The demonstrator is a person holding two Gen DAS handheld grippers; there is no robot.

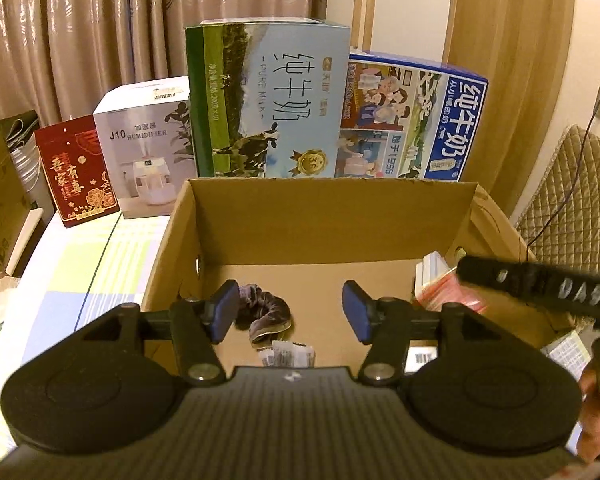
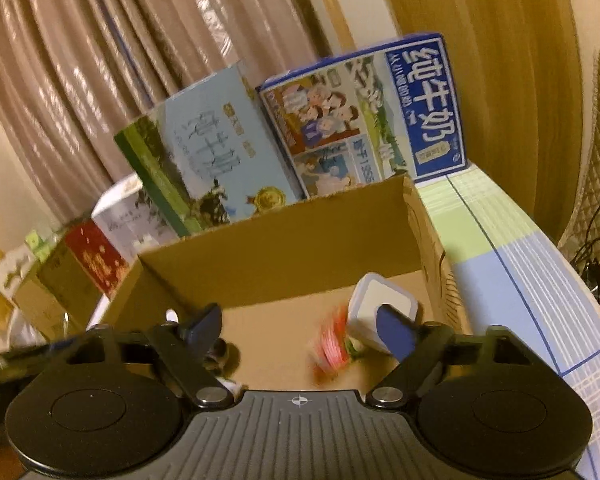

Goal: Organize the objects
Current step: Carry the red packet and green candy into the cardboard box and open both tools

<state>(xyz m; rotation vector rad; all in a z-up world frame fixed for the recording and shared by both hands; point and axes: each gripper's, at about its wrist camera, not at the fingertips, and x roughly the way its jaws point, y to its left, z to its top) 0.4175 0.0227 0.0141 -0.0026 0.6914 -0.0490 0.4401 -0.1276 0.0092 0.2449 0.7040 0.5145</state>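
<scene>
Both tongs, left (image 1: 290, 312) and right (image 2: 300, 330), gaping empty over cardboard box (image 1: 332, 220); purple scrunchie (image 1: 266, 314) below, milk cartons (image 1: 272, 104) beyond.

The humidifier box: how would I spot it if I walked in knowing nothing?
Look along the row of cartons standing against the curtain, behind the open cardboard box. The humidifier box stands between a smaller red gift box and a taller green-and-blue milk carton. It alone is white, marked J10.
</scene>
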